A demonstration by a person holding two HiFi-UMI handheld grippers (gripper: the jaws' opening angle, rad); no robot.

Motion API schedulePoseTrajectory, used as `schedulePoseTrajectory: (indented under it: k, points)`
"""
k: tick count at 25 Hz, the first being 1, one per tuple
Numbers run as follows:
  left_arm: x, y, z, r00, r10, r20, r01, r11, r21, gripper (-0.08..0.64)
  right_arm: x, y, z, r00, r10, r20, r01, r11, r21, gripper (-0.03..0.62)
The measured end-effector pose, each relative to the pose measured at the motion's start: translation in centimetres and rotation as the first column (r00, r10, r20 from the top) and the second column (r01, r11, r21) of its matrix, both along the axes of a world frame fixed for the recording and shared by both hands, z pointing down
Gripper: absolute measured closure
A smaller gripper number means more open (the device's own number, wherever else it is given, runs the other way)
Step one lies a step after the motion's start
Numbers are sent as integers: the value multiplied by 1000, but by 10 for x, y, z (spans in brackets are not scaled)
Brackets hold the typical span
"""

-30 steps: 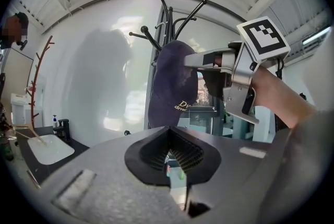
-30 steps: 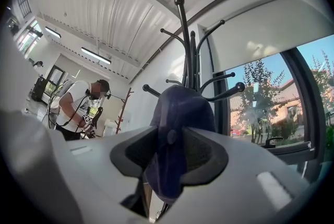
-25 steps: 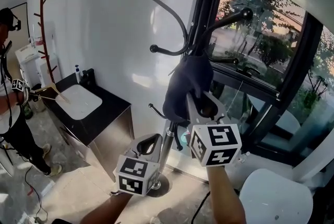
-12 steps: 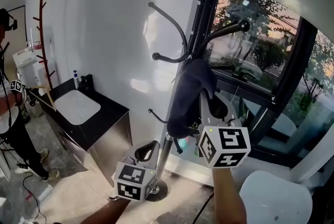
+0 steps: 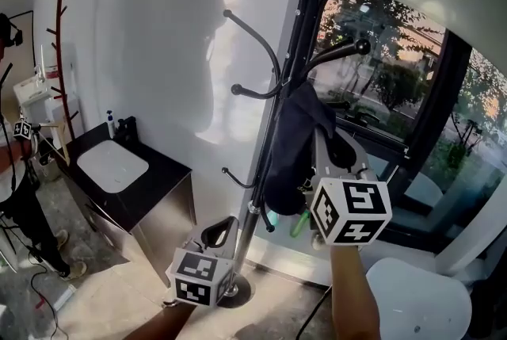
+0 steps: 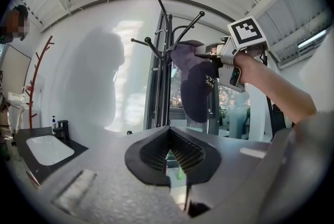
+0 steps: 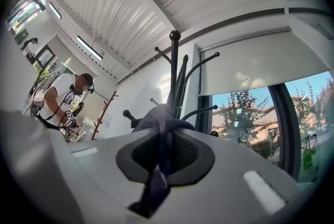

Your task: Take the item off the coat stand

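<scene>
A dark navy cap (image 5: 287,150) hangs on the black coat stand (image 5: 306,29), draped down beside the pole under a curved hook. My right gripper (image 5: 316,137) reaches up to it from below and is shut on the cap's fabric. In the right gripper view a fold of that cloth (image 7: 159,118) is pinched between the pads and trails down the gap. The left gripper view shows the cap (image 6: 197,87) with the right gripper (image 6: 202,51) at its upper edge. My left gripper (image 5: 220,234) hangs low near the stand's base, shut with nothing in it (image 6: 168,152).
A black counter with a white basin (image 5: 115,166) stands against the white wall at left. Another person (image 5: 16,180) stands beside a reddish coat stand (image 5: 62,53). A large dark-framed window (image 5: 396,85) is behind the stand. A white round seat (image 5: 412,299) lies low right.
My right gripper's jaws have closed on the cap and it has shifted a little to the right. The left gripper stays low. The person at the left has stepped further away.
</scene>
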State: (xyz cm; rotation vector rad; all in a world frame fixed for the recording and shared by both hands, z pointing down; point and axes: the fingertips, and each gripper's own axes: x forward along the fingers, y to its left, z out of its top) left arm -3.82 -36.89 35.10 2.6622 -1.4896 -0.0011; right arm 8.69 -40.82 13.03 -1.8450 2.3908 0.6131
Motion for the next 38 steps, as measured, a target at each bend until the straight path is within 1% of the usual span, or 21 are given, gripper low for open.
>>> schedulePoseTrajectory:
  k: [8, 16, 23, 28, 32, 38]
  points:
    - [5, 5, -6, 1000, 22, -11, -22, 1000, 8, 558, 1, 28, -34, 1000, 18, -23, -16, 996, 90, 569]
    - [16, 12, -1, 998, 65, 5, -65, 998, 1, 558, 13, 63, -58, 999, 39, 1, -39, 984, 172, 569]
    - [27, 23, -6, 993, 112, 25, -113, 994, 5, 558, 16, 95, -77, 999, 50, 13, -51, 976, 212, 569]
    - [31, 33, -14, 991, 130, 27, -131, 991, 19, 558, 15, 121, -90, 998, 63, 4, -62, 963, 263, 569]
    - [33, 44, -17, 989, 144, 23, -145, 989, 31, 558, 16, 139, -97, 997, 75, 9, -75, 957, 282, 569]
    - [29, 59, -21, 988, 154, 19, -155, 987, 39, 558, 18, 171, -86, 996, 79, 30, -85, 954, 288, 569]
